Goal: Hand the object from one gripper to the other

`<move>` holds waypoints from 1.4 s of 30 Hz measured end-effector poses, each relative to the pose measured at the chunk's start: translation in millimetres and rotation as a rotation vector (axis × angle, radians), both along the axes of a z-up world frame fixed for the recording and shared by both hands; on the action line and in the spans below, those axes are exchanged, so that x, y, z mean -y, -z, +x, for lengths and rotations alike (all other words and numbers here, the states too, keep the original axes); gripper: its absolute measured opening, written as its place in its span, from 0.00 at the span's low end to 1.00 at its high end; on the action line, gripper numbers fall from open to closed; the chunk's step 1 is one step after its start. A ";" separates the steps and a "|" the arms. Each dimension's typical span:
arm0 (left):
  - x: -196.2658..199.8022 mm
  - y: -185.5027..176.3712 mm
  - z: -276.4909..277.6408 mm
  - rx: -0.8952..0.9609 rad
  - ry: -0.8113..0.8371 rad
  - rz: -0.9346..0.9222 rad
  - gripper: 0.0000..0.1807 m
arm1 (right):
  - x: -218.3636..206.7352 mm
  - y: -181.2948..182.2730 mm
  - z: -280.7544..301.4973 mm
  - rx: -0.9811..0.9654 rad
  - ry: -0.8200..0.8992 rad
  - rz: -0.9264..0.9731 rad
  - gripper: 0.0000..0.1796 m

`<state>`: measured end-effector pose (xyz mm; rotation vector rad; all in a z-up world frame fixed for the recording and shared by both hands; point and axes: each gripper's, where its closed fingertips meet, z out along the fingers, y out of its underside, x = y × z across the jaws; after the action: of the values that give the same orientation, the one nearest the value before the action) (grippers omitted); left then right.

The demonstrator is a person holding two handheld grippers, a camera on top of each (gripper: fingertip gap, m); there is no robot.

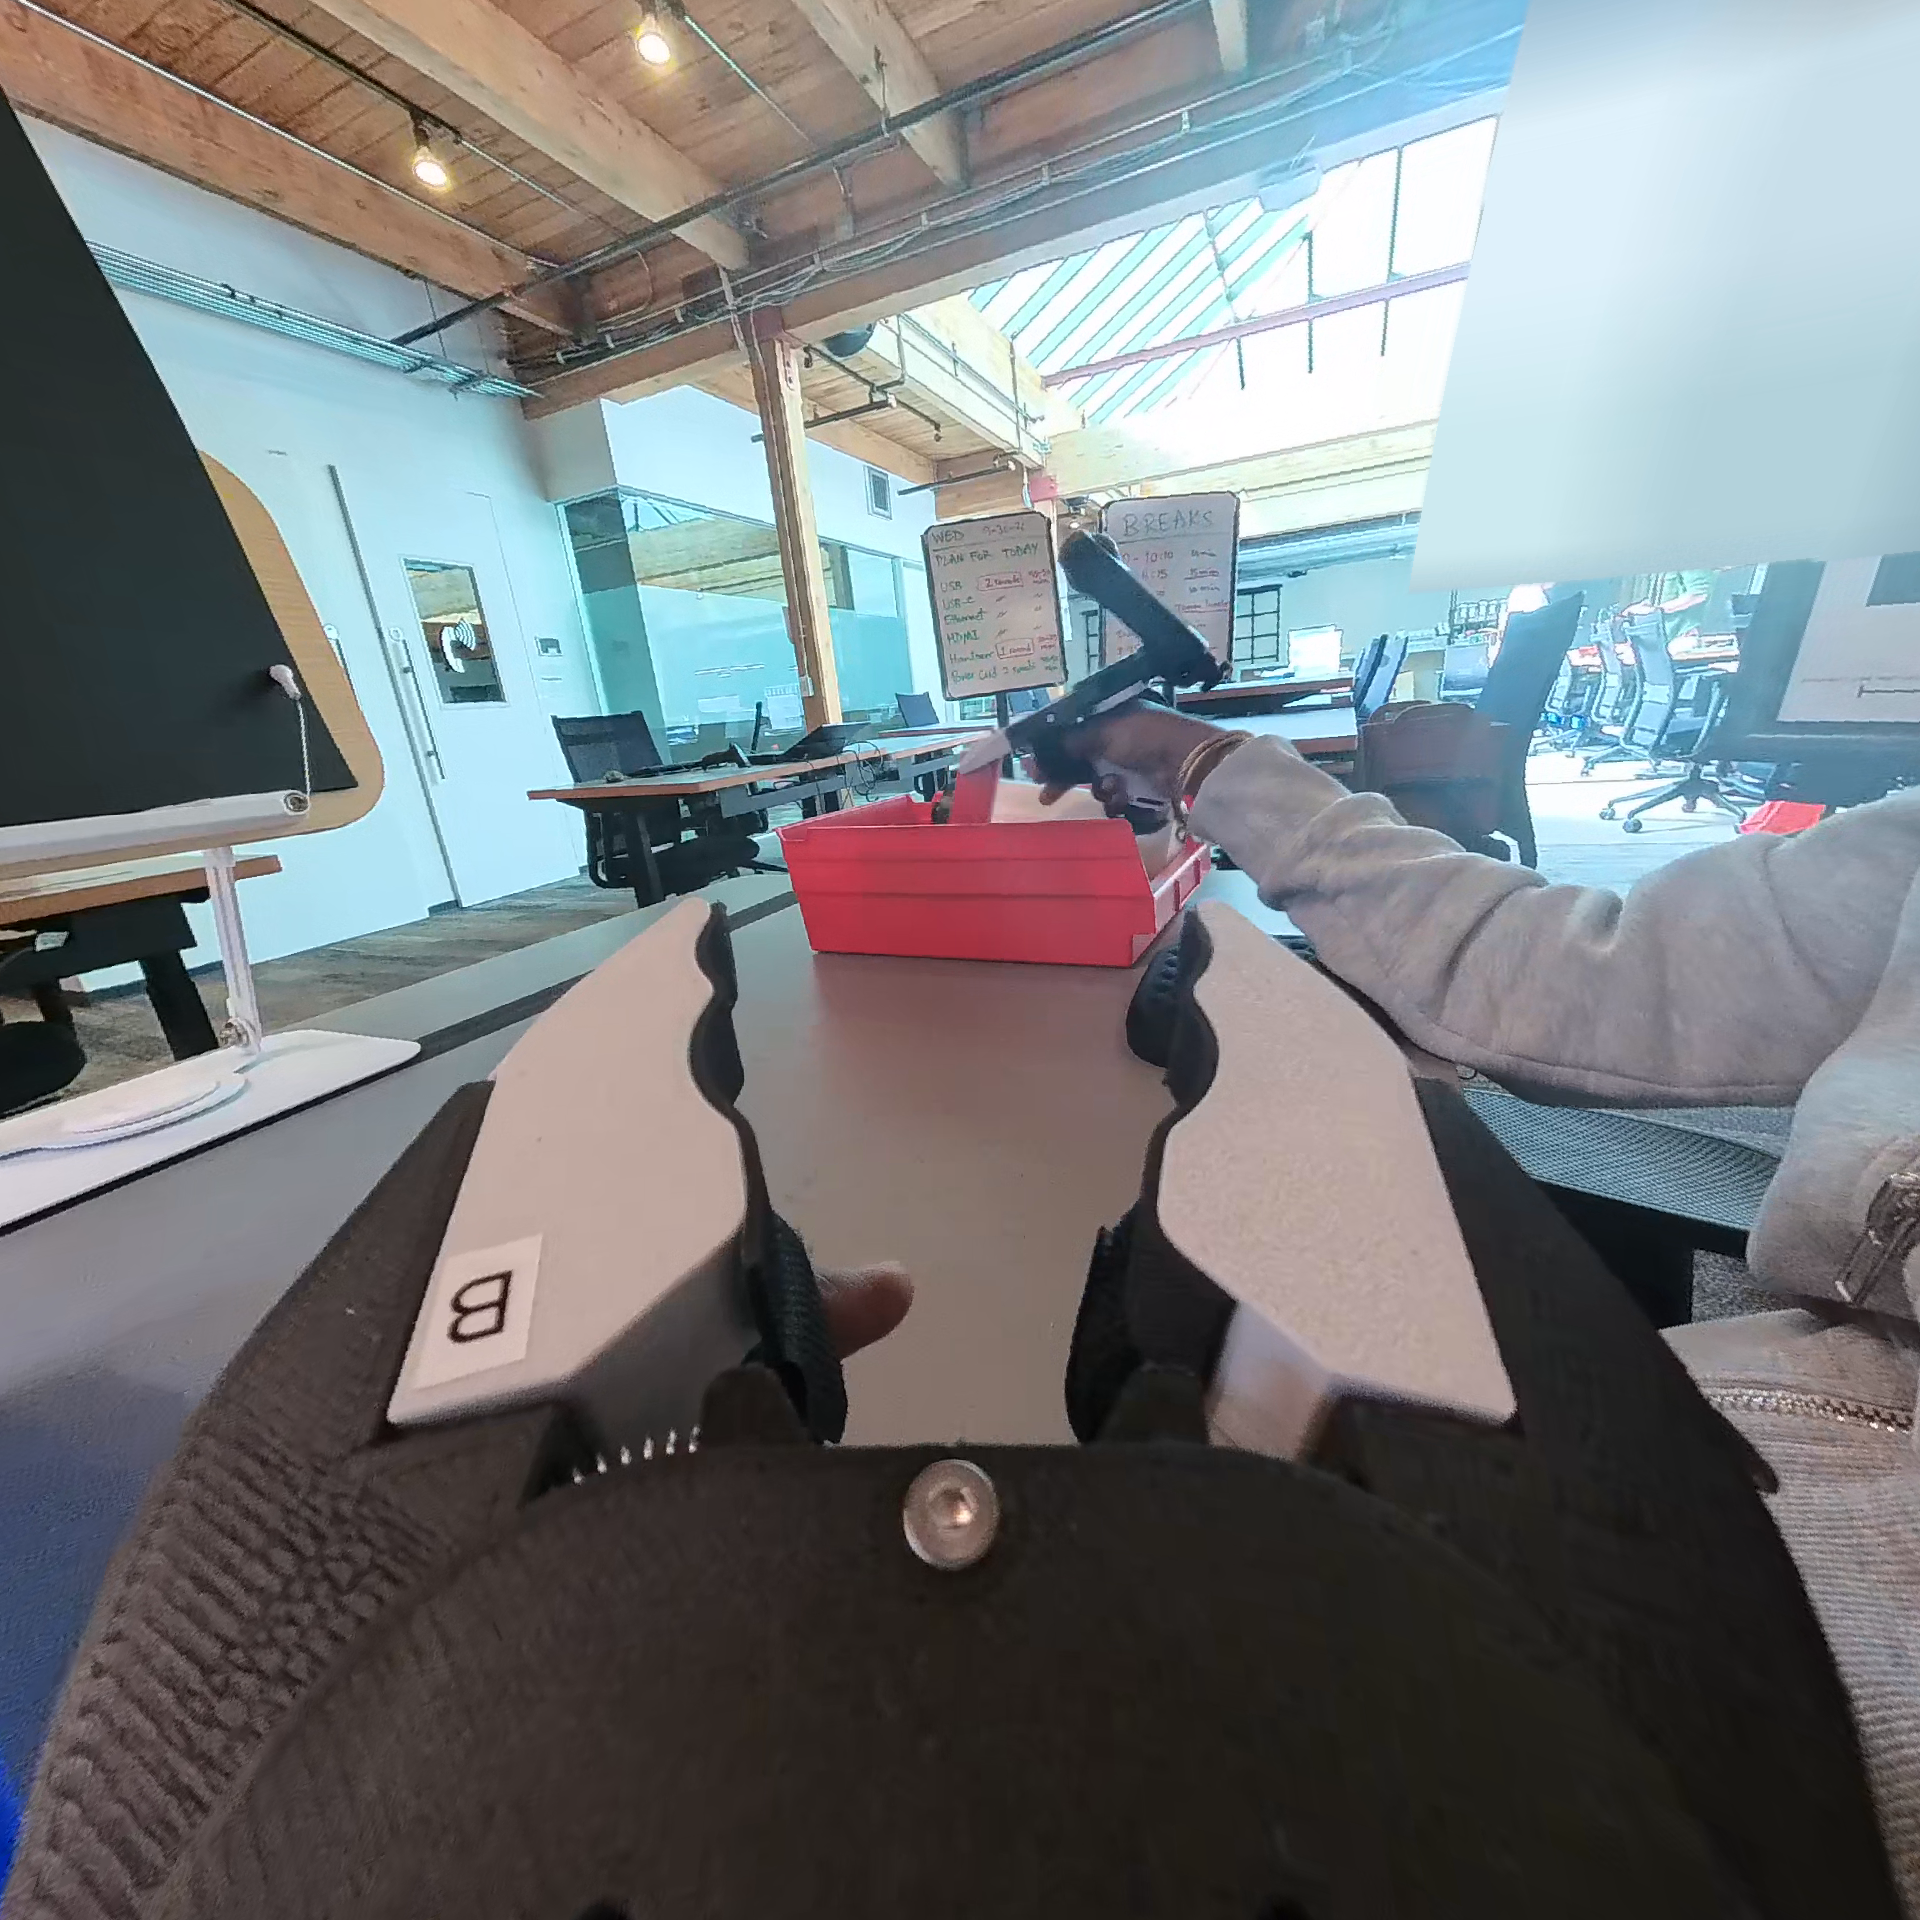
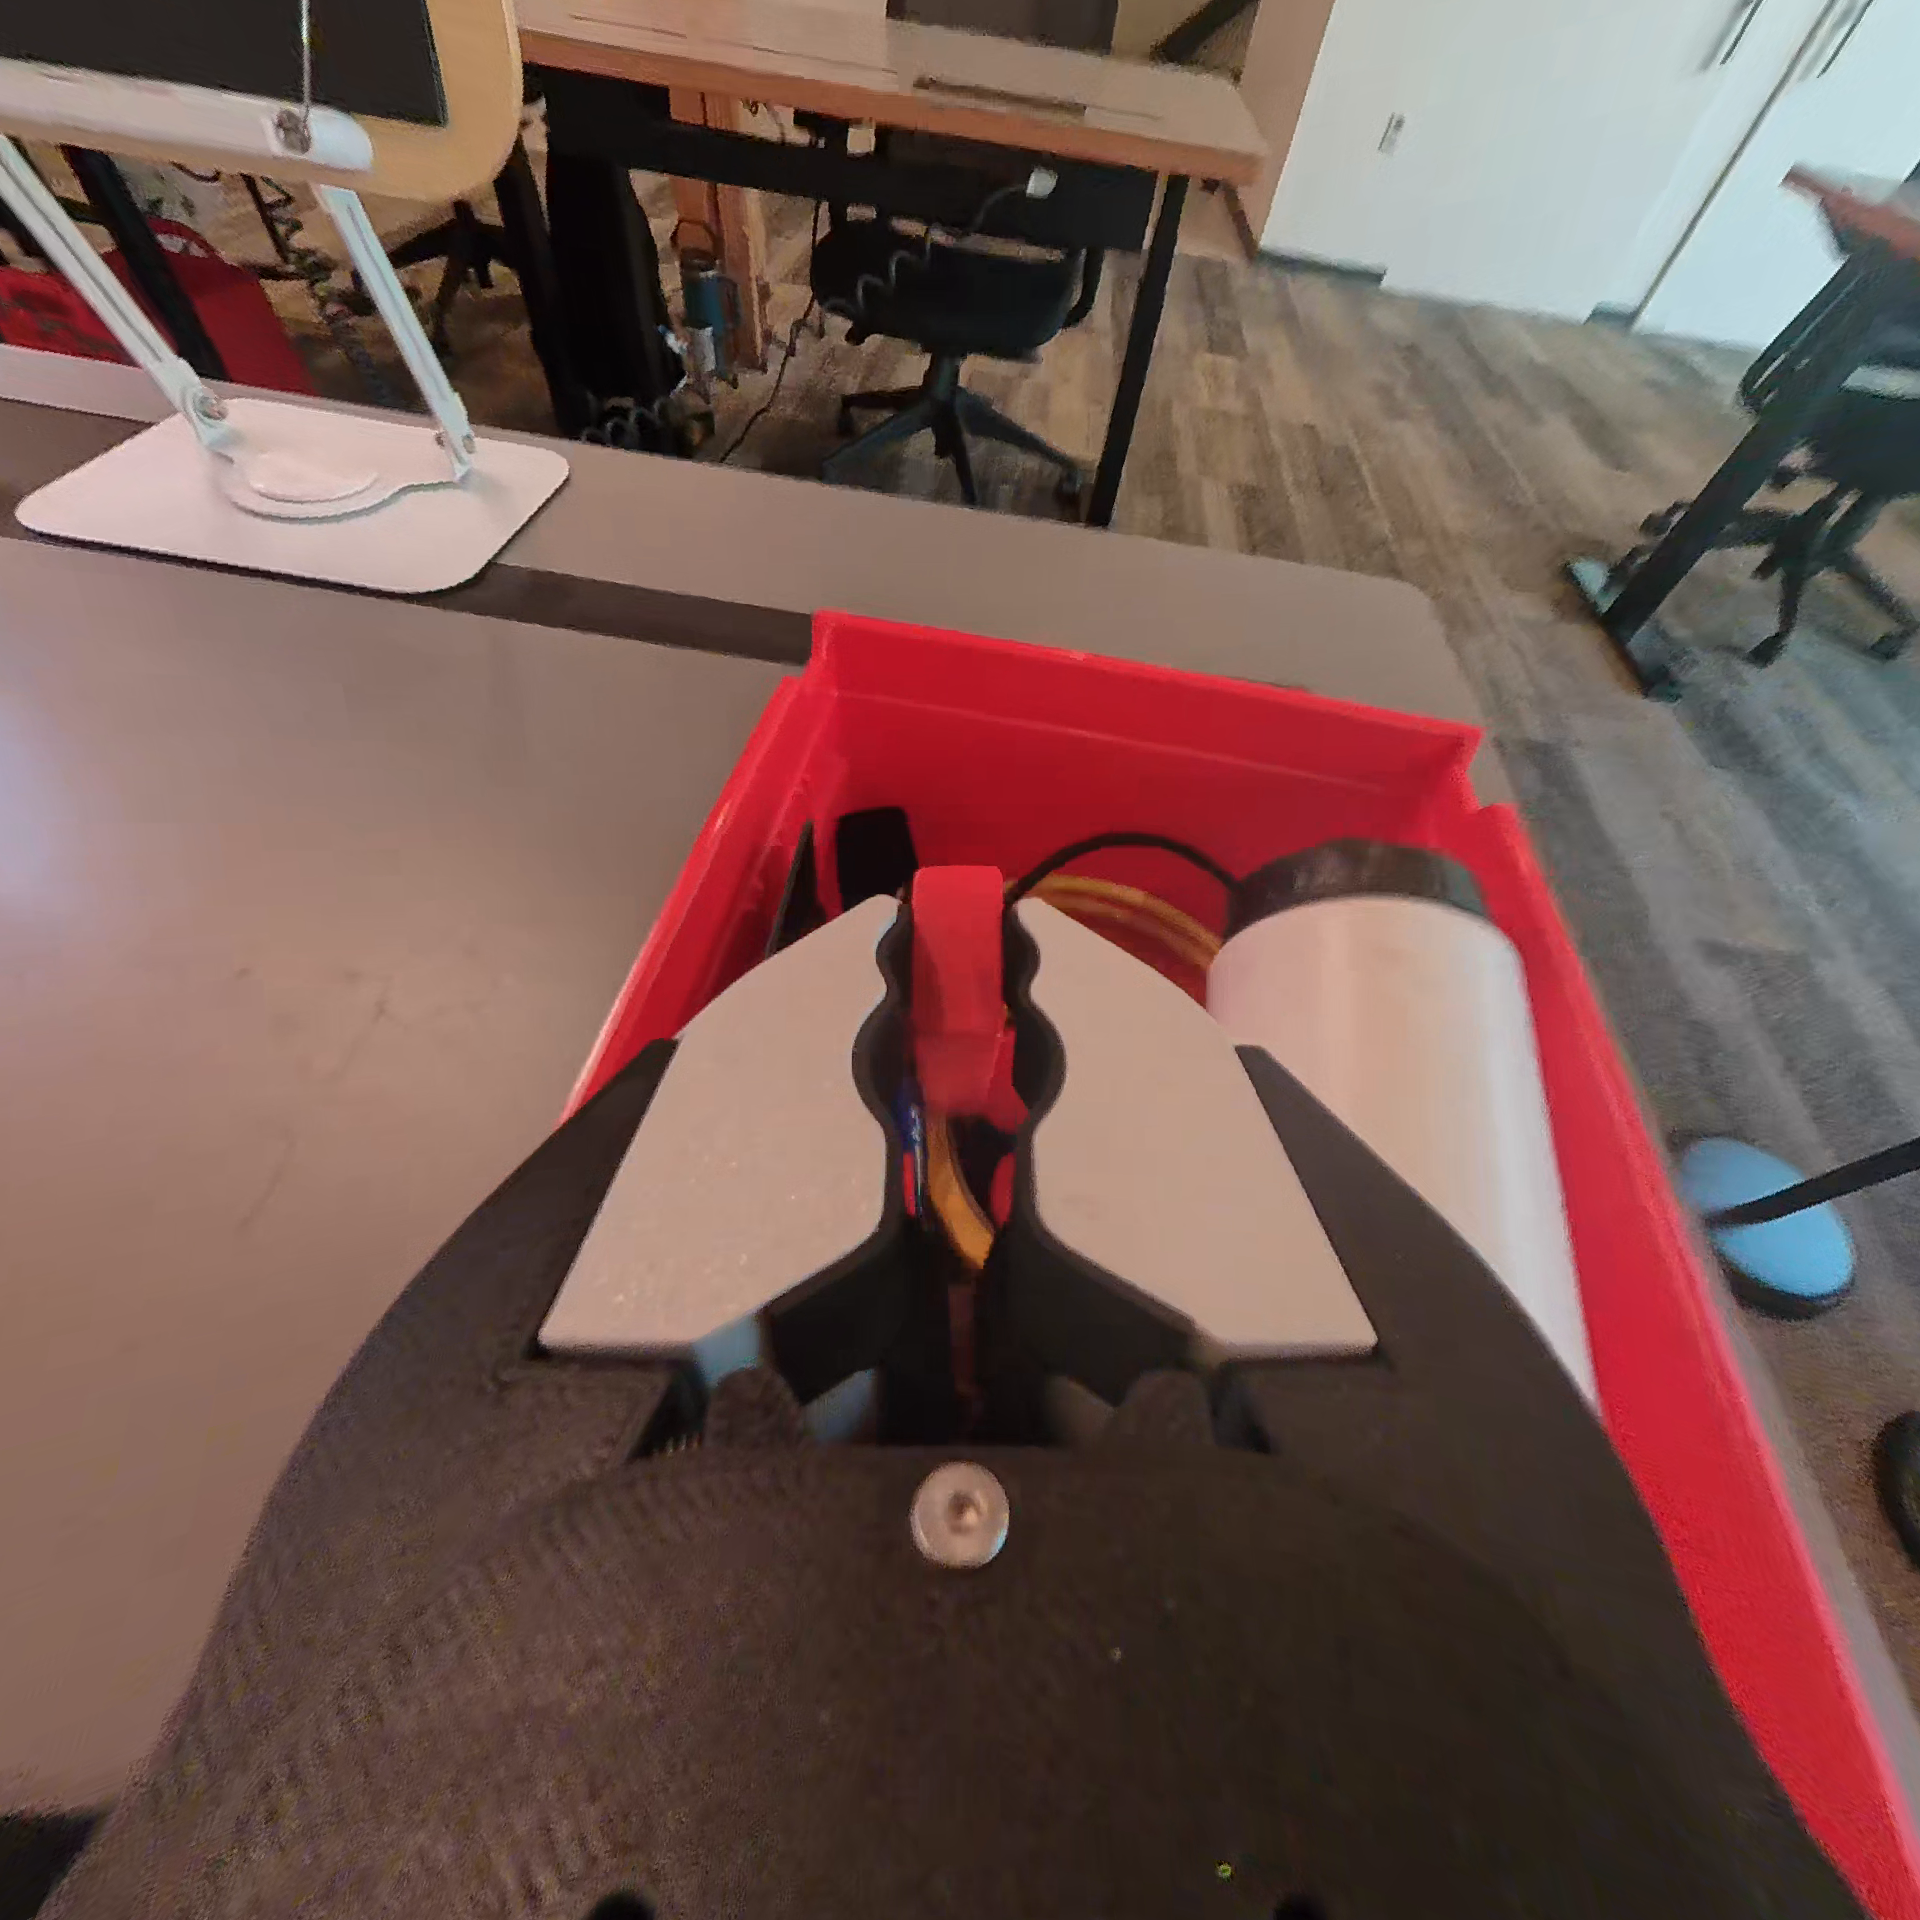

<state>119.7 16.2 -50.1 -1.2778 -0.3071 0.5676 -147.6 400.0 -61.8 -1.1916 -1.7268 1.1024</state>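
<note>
Red plastic piece [image 2: 951,966], at the centre of the right wrist view, sits clamped between the fingers of the right gripper [image 2: 956,935] above the red bin [image 2: 1143,717], beside a white bottle [image 2: 1382,1049] at right. It looks light, stiff and smooth, so probably a little slippery; the free top end seems the place to take hold. Lower in the left wrist view, the left gripper [image 1: 951,940] is spread wide and empty over the table [image 1: 935,1122].
</note>
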 end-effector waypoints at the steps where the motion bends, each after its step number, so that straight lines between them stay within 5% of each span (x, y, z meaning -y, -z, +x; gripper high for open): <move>1: 0.0 0.3 -0.3 0.001 -0.001 -0.001 0.44 | -0.5 5.5 2.7 0.041 -0.007 -0.017 0.09; 11: 1.1 0.5 -2.5 0.008 -0.008 0.006 0.44 | -3.7 35.3 14.4 0.247 -0.014 -0.067 0.09; 16: 1.5 0.7 -3.2 0.009 -0.011 0.008 0.44 | -9.9 72.3 15.9 0.415 -0.001 0.072 0.13; 27: 4.6 -1.8 -4.5 0.004 -0.023 0.031 0.45 | -5.9 -86.1 15.8 -0.541 0.182 0.048 0.66; 30: 4.9 -2.7 -4.2 -0.001 -0.022 0.036 0.46 | 23.9 -107.4 24.0 -0.637 0.106 -0.019 0.80; 33: 9.5 -14.0 0.8 -0.015 0.011 0.124 0.49 | 61.9 -112.6 28.8 -0.633 -0.004 -0.112 0.81; 38: 62.4 -80.8 14.2 0.245 0.266 0.631 0.45 | 116.0 -129.1 52.2 -0.723 -0.176 -0.364 0.81; 42: 117.8 -91.6 -25.6 0.309 -0.010 0.334 0.40 | 146.4 -131.3 67.8 -0.777 -0.247 -0.398 0.81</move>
<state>94.0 -101.6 41.4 -1.0360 -0.6383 0.3082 -79.8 253.6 69.5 -0.6149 -1.0834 1.8217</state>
